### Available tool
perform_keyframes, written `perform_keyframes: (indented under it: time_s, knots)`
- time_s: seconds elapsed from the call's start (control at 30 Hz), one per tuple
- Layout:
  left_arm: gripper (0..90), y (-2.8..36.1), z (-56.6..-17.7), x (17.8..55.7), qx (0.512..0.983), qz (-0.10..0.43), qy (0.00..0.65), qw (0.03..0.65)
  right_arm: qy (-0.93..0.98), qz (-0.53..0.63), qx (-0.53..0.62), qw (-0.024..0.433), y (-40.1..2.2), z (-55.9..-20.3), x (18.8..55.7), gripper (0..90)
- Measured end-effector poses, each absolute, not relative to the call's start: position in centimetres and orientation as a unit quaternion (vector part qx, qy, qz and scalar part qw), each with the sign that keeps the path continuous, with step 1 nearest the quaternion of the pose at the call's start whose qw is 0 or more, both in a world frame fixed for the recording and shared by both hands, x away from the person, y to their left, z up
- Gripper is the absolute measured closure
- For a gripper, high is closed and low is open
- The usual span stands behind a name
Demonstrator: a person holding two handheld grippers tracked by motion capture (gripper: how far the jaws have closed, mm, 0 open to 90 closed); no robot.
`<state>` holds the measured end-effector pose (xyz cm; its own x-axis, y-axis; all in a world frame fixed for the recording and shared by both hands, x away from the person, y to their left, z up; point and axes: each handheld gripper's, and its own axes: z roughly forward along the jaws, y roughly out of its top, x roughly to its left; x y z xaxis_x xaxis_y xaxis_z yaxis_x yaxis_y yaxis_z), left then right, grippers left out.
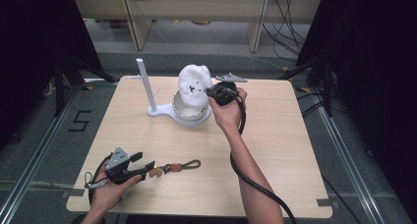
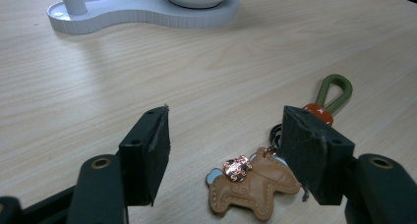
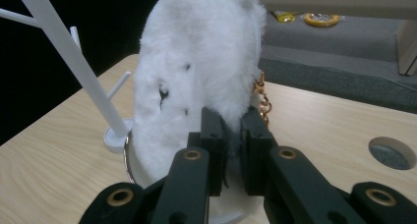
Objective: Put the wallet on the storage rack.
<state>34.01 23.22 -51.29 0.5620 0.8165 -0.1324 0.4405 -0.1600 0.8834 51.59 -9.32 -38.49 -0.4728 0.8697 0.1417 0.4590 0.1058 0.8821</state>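
Near the front table (image 1: 275, 150) edge, left tongs (image 1: 150, 166) spread wide around a leather horse keychain (image 2: 253, 184), not touching. Farther back, right tongs (image 3: 235, 135) clamped on white fluffy pouch (image 1: 193, 86), sitting in the white stand's dish (image 1: 192, 117).

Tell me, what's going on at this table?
A person works with tongs in each hand. The right tongs are shut on the edge of a white fluffy pouch that sits in the dish of a white stand at the far side of the table. The left tongs are open near the front edge, jaws on either side of a brown horse keychain lying flat.
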Motion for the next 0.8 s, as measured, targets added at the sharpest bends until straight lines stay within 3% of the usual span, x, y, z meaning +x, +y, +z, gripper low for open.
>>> perform_keyframes:
  time_s: [0.43,0.8]
  knots:
    - [35.5,23.2,-51.3,34.0,0.733,0.191,0.427,0.494,0.725,0.462,0.467,0.208,-6.9,-40.5,52.6,82.9]
    - [35.4,23.4,-51.3,33.9,0.734,0.193,0.429,0.49,0.734,0.443,0.462,0.228,-6.0,-41.9,53.2,79.6]
